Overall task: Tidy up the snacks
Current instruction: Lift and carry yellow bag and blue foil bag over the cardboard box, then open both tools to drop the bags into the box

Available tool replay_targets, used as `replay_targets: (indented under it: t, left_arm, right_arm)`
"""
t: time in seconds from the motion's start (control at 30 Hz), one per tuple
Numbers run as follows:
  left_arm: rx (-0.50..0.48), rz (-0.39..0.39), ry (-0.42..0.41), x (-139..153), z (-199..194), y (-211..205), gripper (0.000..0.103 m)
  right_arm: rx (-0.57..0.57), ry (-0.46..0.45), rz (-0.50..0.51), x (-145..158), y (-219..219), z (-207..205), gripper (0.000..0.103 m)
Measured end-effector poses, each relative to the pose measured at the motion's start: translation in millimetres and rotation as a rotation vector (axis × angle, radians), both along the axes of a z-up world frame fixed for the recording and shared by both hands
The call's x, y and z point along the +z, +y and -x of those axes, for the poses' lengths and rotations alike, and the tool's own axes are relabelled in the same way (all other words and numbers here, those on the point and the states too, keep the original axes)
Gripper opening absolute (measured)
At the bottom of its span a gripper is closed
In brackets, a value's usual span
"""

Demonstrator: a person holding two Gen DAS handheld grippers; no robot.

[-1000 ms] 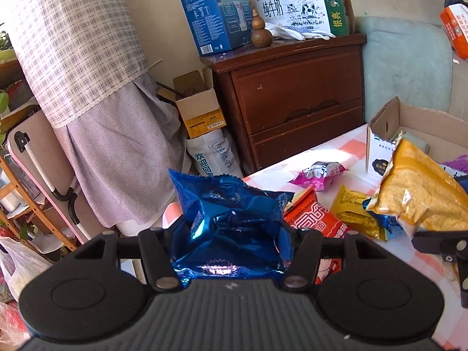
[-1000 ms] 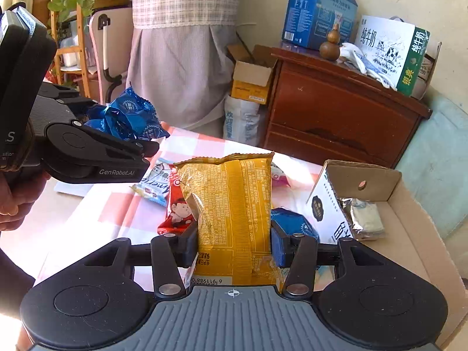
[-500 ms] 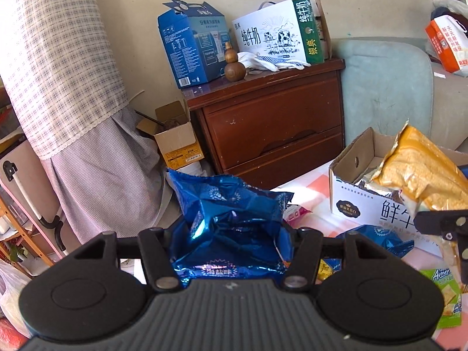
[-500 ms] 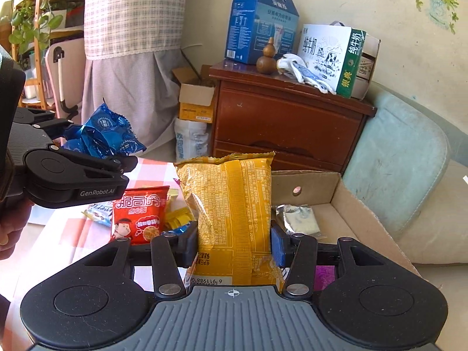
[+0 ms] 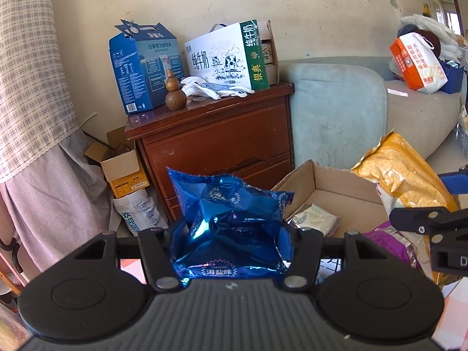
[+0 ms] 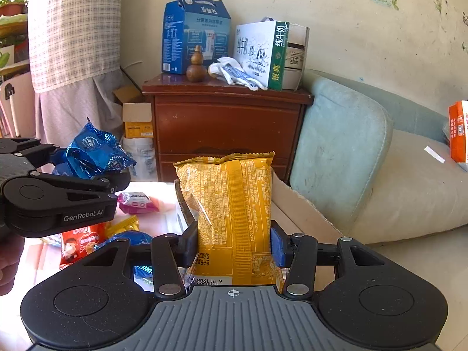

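Snacks (image 6: 137,201) visible from right only.

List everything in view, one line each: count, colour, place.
blue bag: 1, blue foil, in left gripper
yellow bag: 1, yellow, in right gripper
carton: 1, brown, open, on table
pale packet: 1, whitish, inside carton
purple bag: 1, purple, in carton
table snacks: several, pink, red, yellow, blue
dresser: 1, brown, behind table
milk boxes: 2, blue, white-green, on dresser
gourd: 1, brown, on dresser
sofa: 1, beige
left gripper: 1, black
right gripper: 1, black

Checked table (image 6: 163,222) bears loose snack packets (image 6: 137,203).
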State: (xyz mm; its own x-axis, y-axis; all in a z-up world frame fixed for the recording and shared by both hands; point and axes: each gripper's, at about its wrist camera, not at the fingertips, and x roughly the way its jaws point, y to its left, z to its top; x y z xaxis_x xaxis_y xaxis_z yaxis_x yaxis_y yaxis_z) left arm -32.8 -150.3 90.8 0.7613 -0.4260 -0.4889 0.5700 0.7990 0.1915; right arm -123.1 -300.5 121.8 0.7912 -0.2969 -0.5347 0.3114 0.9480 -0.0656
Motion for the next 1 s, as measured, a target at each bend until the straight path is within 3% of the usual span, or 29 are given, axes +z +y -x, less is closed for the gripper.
replay_targets:
  t: [0.33, 0.63, 0.67, 0.73, 0.83, 1.0]
  left_arm:
    - [-0.118, 0.053, 0.039, -1, 0, -50, 0.059]
    - [-0.187, 0.081, 0.172, -21, -13, -85, 0.061]
    - [-0.180, 0.086, 0.200, -26, -14, -87, 0.063]
    - [-0.151, 0.087, 0.230, -31, -17, -87, 0.077]
    - [-0.139, 0.120, 0.245, -29, -18, -80, 0.082]
    - [-0.099, 0.125, 0.238, -18, -18, -69, 0.090]
  right_arm:
    - [-0.121, -0.026, -0.066, 1, -36, 8, 0.047]
    - [-0.236, -0.015, -0.143, -9, -63, 7, 0.049]
    - [-0.248, -0.013, -0.154, -10, -66, 6, 0.049]
    - [-0.277, 0.007, -0.180, -14, -71, 4, 0.050]
    - [-0.307, 0.000, -0.201, -17, -76, 6, 0.058]
    - [-0.301, -0.023, -0.209, -13, -75, 11, 0.063]
